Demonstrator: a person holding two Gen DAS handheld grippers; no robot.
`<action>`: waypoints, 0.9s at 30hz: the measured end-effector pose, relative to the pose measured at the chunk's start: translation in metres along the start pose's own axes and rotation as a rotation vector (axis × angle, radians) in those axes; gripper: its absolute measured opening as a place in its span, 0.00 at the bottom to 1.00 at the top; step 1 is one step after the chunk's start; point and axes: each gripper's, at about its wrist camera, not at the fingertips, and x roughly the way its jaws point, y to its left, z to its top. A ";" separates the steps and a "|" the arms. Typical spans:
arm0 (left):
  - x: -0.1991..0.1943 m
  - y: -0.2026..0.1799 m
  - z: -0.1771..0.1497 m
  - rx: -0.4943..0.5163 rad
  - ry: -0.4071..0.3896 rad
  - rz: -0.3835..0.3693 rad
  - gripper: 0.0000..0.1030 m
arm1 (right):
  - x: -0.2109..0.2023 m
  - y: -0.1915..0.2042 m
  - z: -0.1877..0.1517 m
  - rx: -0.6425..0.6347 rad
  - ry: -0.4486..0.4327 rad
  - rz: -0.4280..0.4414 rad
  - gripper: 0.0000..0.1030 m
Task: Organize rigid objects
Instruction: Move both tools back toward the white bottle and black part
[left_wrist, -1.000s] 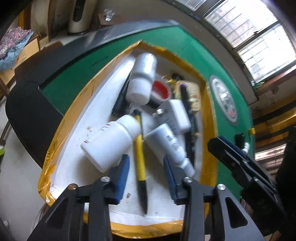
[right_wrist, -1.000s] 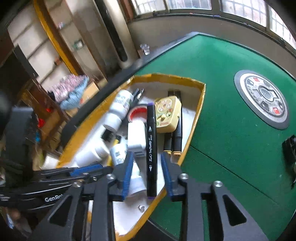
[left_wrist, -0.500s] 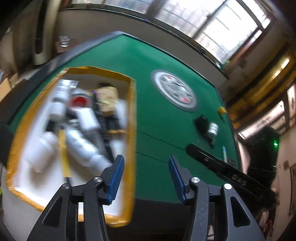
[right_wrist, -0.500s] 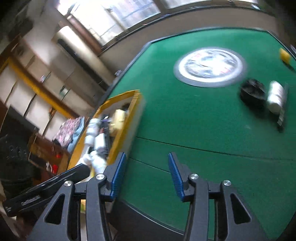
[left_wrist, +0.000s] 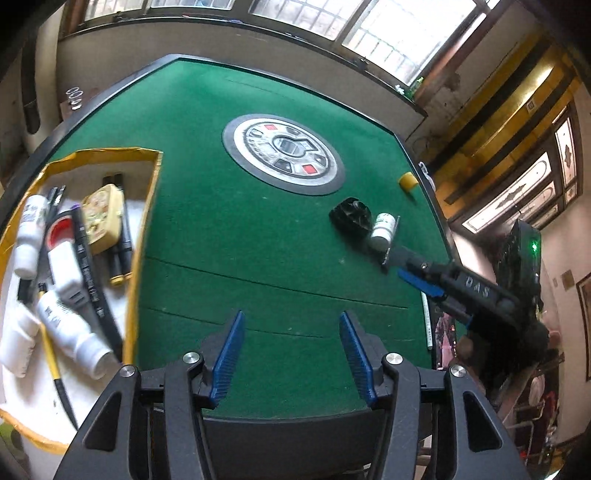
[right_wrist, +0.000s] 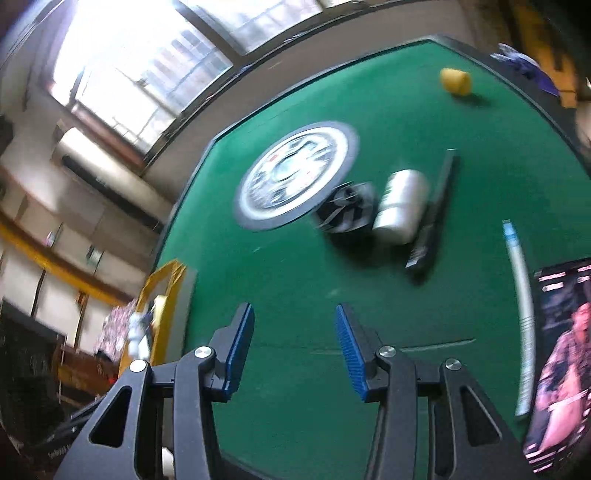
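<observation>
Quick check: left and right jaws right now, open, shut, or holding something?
Left gripper: open, nothing between the jaws; they have just been opening.
Right gripper: open, nothing between the jaws; they have just been closing slightly.

left gripper (left_wrist: 290, 352): tilted downward, blue pads (left_wrist: 228, 357) well apart, nothing between them, jaws just been opening. right gripper (right_wrist: 293, 350): seen from the left wrist as a dark arm at the right, reaching in toward the far side; in its own view blurred, blue pads (right_wrist: 349, 352) parted, nothing gripped, jaws opened wider then eased slightly closer.
</observation>
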 end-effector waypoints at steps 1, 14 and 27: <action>0.002 -0.001 0.001 0.003 0.003 0.000 0.54 | 0.000 -0.006 0.004 0.019 -0.003 -0.012 0.42; 0.021 -0.003 0.003 -0.001 0.051 -0.004 0.54 | 0.031 -0.071 0.051 0.190 0.007 -0.227 0.27; 0.031 -0.006 0.010 0.003 0.075 0.001 0.54 | 0.053 -0.064 0.061 0.133 0.017 -0.340 0.23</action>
